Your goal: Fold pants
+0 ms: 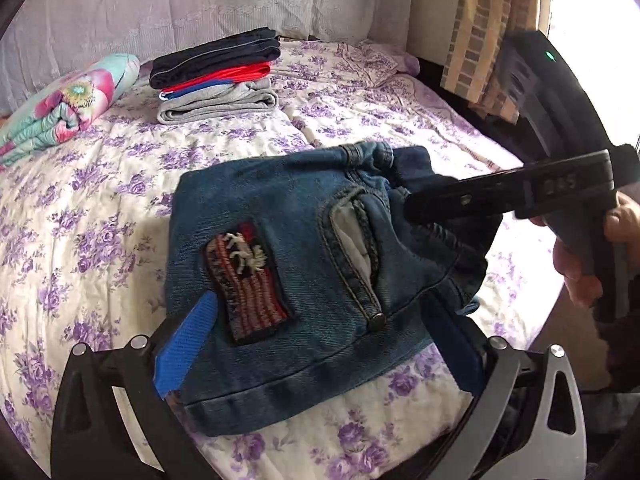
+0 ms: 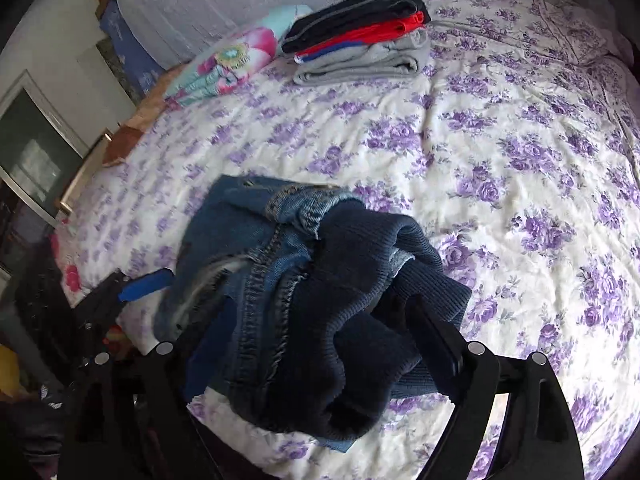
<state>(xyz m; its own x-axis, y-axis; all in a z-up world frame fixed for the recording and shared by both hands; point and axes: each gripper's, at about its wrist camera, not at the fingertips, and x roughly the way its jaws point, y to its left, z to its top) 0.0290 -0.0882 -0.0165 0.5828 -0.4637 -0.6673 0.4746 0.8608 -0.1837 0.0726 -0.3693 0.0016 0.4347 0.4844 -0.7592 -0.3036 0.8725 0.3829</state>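
Small blue denim pants [image 1: 304,280] with a flag patch [image 1: 248,280] are folded into a bundle above the bed. My left gripper [image 1: 320,340] has blue-padded fingers [image 1: 188,344] wide apart, one on each side of the bundle's lower edge. My right gripper [image 2: 316,320] is at the dark ribbed waistband [image 2: 360,320]; its fingers flank the cloth. In the left wrist view the right gripper [image 1: 416,204] reaches in from the right, its tip against the waistband. The pants also show in the right wrist view [image 2: 248,248].
The bed has a white sheet with purple flowers [image 2: 500,160]. A stack of folded clothes [image 1: 218,76] sits at the back, with a flowered rolled blanket [image 1: 64,100] to its left. A pale headboard cover [image 1: 180,0] stands behind.
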